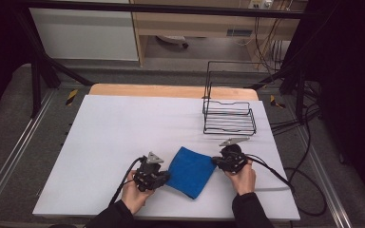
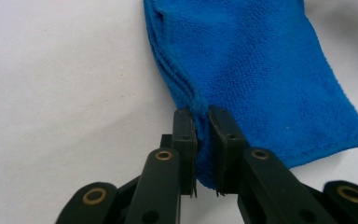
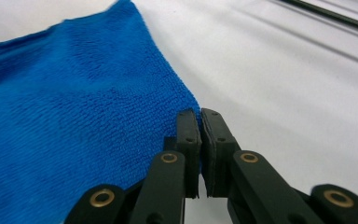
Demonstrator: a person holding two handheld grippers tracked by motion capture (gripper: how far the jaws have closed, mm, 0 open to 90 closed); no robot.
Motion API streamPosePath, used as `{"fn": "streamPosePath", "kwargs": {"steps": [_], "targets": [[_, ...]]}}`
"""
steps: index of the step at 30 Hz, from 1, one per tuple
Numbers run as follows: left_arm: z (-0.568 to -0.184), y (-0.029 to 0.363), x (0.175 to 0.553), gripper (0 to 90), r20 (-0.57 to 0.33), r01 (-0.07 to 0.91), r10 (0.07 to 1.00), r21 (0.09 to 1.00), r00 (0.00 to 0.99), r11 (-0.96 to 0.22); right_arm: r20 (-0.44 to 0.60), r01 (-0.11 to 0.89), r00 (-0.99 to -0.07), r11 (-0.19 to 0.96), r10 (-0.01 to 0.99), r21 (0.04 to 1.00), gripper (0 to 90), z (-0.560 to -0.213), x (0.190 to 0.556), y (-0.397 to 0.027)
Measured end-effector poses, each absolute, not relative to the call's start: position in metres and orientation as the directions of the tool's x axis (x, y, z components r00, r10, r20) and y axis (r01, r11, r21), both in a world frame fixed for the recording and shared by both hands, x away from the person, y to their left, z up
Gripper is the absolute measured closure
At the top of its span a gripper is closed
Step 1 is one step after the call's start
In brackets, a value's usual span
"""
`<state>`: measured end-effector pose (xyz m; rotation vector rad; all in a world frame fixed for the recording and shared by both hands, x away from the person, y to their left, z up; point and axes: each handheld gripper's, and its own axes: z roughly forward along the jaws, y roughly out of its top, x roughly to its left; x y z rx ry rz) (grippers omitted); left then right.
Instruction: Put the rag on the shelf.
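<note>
Here's the blue cloth, folded into a rough quadrilateral and lying on the near half of the desk, between the two hands. Its pile is soft and nubbly, microfibre by the look of it, and in the left gripper view stacked layers show along the folded edge, with a stitched hem running down it. The desk top is a smooth, matte white sheet, with a strip of pale wood showing at the far edge.

The left claw is clenched on the cloth's left edge; the left gripper view shows the black pads pinching a ridge of fabric between them. The right claw is clamped on the opposite corner; in the right gripper view the pads sit almost together with just a thin sliver of the blue cloth caught in them. Both claws are hard black plastic with brass-coloured pivot pins.

At the far right stands a black wire rack, thin rods forming a shallow basket with a tall open frame behind. From the high view the claw tips are small and dark, so the grip itself is hard to make out there. The cloth's far end runs out of frame in both gripper views.
</note>
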<state>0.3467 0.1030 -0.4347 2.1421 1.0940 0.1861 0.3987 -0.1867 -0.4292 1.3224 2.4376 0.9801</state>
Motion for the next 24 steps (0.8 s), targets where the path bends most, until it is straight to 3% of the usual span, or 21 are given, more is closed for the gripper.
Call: {"fn": "streamPosePath", "kwargs": {"steps": [4,5,6,9,11,13,18,24], "targets": [[-0.438,0.106,0.347,77.6,-0.176,0.644,0.758,0.665,0.628,-0.378,0.087,0.640,-0.586,0.394,0.806,0.660,77.3,-0.433,0.395,-0.185],[-0.437,0.108,0.347,70.5,-0.168,0.638,0.757,0.667,0.632,-0.385,0.090,0.618,-0.591,0.377,0.802,0.690,64.4,-0.429,0.386,-0.187],[-0.437,0.109,0.347,70.5,-0.166,0.633,0.753,0.671,0.636,-0.387,0.090,0.618,-0.591,0.377,0.802,0.690,64.4,-0.429,0.386,-0.187],[-0.432,0.120,0.347,58.8,-0.136,0.598,0.741,0.693,0.657,-0.403,0.149,0.576,-0.620,0.317,0.770,0.754,50.7,-0.419,0.360,-0.191],[-0.431,0.123,0.347,55.3,-0.127,0.592,0.741,0.695,0.659,-0.408,0.167,0.573,-0.633,0.312,0.756,0.758,48.5,-0.418,0.354,-0.191],[-0.429,0.130,0.349,45.1,-0.120,0.584,0.735,0.696,0.668,-0.417,0.210,0.582,-0.664,0.320,0.717,0.748,47.7,-0.423,0.335,-0.187],[-0.426,0.152,0.352,30.0,-0.122,0.582,0.734,0.701,0.668,-0.412,0.221,0.580,-0.687,0.339,0.692,0.741,48.7,-0.426,0.320,-0.175],[-0.428,0.183,0.353,24.9,-0.132,0.578,0.740,0.718,0.660,-0.388,0.245,0.588,-0.725,0.393,0.644,0.707,57.2,-0.440,0.310,-0.150]]}}
